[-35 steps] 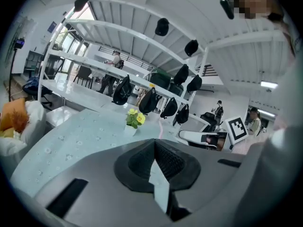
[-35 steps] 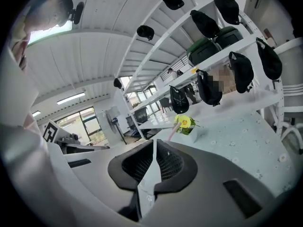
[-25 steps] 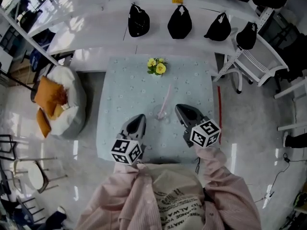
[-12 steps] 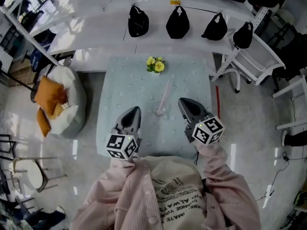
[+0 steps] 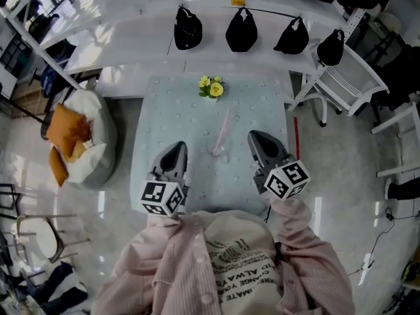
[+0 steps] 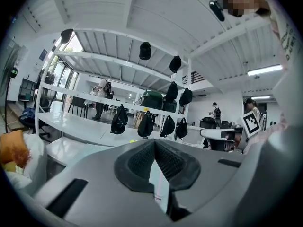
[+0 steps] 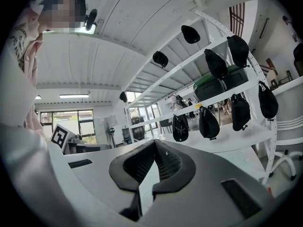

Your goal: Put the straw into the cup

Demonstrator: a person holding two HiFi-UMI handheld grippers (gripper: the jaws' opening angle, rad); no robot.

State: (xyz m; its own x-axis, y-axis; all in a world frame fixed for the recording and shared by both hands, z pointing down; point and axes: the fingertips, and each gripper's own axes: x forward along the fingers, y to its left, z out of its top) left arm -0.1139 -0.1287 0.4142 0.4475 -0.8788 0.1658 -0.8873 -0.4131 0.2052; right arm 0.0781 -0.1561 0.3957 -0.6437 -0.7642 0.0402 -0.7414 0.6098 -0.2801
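A clear cup (image 5: 218, 153) stands in the middle of the pale blue table (image 5: 157, 110), and a pink straw (image 5: 224, 127) leans out of it toward the far side. My left gripper (image 5: 178, 146) hovers to the cup's left, apart from it, with its jaws shut and nothing held. To the right of the cup my right gripper (image 5: 253, 136) is likewise shut and empty. In the left gripper view the pads of the left gripper (image 6: 155, 144) meet at the tip. In the right gripper view the right gripper (image 7: 154, 144) shows the same. Both point about level toward the shelves.
A small bunch of yellow flowers (image 5: 211, 88) sits at the table's far edge. Behind it a white bench carries several black bags (image 5: 188, 29). A white chair (image 5: 348, 77) stands at the right and a beanbag with orange cushions (image 5: 79, 140) at the left.
Both grippers have risen and drifted slightly outward from the cup. The cup and the straw stand as before.
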